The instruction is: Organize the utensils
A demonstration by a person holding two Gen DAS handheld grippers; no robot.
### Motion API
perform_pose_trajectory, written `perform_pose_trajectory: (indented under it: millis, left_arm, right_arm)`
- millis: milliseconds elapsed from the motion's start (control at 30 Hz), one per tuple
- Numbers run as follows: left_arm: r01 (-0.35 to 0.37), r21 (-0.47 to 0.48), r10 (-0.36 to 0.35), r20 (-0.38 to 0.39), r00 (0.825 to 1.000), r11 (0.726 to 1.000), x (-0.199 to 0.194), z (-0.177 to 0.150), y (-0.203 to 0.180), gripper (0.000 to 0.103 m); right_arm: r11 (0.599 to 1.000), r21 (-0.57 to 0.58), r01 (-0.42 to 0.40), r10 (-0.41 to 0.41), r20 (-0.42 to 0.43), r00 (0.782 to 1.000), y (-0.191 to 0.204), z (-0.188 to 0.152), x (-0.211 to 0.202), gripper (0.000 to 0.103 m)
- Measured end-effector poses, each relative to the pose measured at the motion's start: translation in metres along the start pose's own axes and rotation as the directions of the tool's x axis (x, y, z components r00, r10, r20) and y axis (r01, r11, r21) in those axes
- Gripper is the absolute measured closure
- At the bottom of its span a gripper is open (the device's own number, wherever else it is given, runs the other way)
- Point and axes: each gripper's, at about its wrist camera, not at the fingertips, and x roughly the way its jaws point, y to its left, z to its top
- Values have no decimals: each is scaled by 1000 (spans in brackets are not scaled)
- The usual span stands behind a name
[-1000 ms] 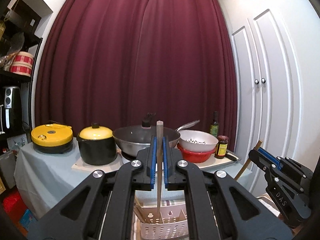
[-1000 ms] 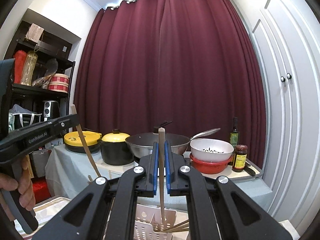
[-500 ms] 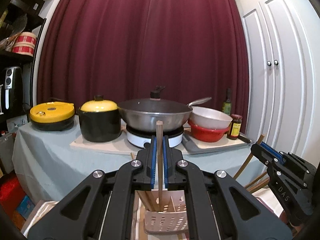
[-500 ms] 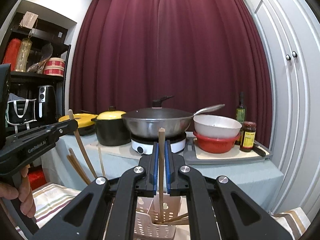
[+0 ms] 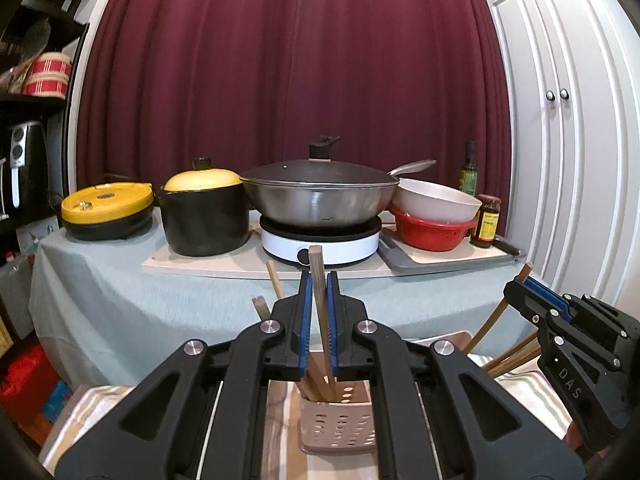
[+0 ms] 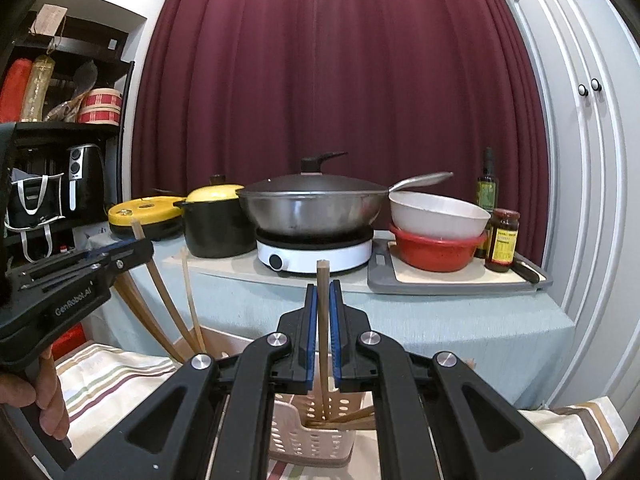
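**Both grippers held chopsticks over the holder**

Above the perforated utensil holder, the left gripper was clamped on a wooden chopstick, whose lower end dipped into the holder among other sticks. Alongside, the right gripper was likewise clenched on its own chopstick, with the tip down inside the same holder. That holder stood on a striped cloth. Behind it a table carried a lidded wok.
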Motion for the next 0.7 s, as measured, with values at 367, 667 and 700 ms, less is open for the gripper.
perform_pose_trajectory:
  millis: [367, 667, 700]
  left_arm:
    - [15, 27, -16, 7, 1000, 1000, -4, 0, -7, 42]
    - [10, 12, -11, 34, 999, 1000, -9, 8, -7, 22]
    - [8, 13, -9, 39, 999, 1000, -10, 9, -7, 21]
  right_arm:
    - [1000, -8, 26, -26, 38, 999, 5, 3, -12, 45]
    - [999, -8, 40, -39, 65, 997, 4, 10, -18, 34]
    - [999, -9, 41, -41, 68, 997, 4, 11, -19, 34]
